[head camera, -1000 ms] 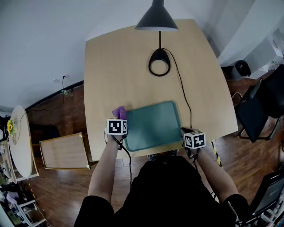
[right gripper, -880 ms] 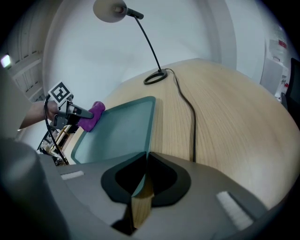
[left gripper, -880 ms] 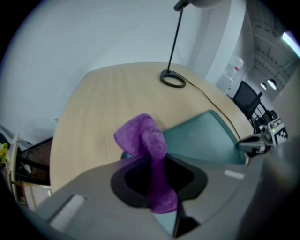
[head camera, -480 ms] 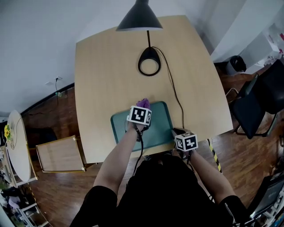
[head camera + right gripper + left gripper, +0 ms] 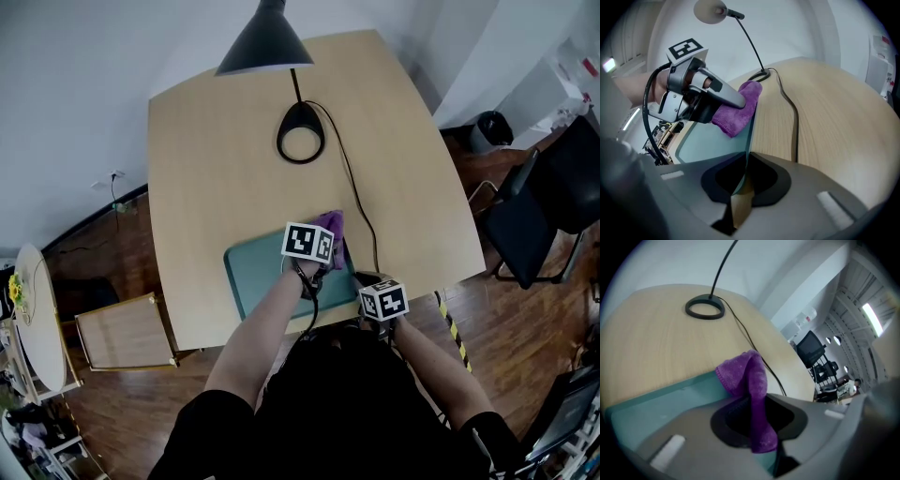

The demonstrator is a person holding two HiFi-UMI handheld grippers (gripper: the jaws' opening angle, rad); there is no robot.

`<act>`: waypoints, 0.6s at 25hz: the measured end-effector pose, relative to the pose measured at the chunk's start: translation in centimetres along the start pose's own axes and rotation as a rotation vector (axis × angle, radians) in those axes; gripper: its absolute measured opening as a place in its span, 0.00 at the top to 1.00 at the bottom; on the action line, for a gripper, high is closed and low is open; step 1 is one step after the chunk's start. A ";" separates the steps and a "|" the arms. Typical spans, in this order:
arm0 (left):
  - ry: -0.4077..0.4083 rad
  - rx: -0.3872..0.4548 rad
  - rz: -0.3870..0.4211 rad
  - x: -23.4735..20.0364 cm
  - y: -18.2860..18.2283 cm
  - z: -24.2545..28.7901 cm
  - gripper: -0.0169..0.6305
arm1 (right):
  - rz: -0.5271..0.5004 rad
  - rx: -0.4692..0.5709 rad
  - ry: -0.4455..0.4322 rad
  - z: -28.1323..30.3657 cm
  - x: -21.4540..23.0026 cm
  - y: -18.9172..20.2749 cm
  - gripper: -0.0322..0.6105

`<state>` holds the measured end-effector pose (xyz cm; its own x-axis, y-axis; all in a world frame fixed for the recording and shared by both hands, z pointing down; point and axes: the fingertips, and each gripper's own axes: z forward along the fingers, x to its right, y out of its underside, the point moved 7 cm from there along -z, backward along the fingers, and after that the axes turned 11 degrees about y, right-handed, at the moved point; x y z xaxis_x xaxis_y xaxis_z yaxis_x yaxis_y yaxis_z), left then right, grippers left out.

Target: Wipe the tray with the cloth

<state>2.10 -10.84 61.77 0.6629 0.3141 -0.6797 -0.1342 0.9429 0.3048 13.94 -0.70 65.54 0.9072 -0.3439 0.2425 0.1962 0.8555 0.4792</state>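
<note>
A teal tray [image 5: 251, 272] lies near the front edge of the wooden table [image 5: 225, 159]. My left gripper [image 5: 325, 242] is shut on a purple cloth [image 5: 330, 226] and holds it down at the tray's far right corner. In the left gripper view the cloth [image 5: 749, 380] hangs between the jaws over the tray [image 5: 656, 401]. My right gripper [image 5: 371, 283] is shut on the tray's right edge, and the thin rim [image 5: 743, 161] runs between its jaws. From the right gripper view the cloth [image 5: 738, 110] bulges out of the left gripper [image 5: 723, 96].
A black lamp stands on the table with its ring base [image 5: 300, 132] at the far middle and its shade [image 5: 263, 44] overhead. Its cable [image 5: 361, 211] runs down the table just right of the tray. A black chair [image 5: 544, 216] stands to the right.
My left gripper has carried the cloth across the tray from its far left corner to its far right corner. The right gripper has kept its hold on the tray's edge.
</note>
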 end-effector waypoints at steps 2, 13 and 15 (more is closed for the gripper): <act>-0.035 0.030 -0.031 -1.5 1.3 -1.7 0.82 | -0.005 0.001 -0.001 0.0 0.3 0.2 0.91; -0.274 0.199 -0.162 -11.5 11.6 -17.7 0.82 | -0.022 -0.012 0.022 0.2 0.3 -0.1 0.90; -0.345 0.210 -0.151 -12.4 12.5 -20.2 0.82 | -0.027 -0.008 0.029 0.3 0.2 -0.3 0.90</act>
<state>-22.68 -0.70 60.58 0.8760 0.0849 -0.4748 0.1127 0.9211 0.3727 13.98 -1.13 65.68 0.9118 -0.3555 0.2055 0.2233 0.8493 0.4784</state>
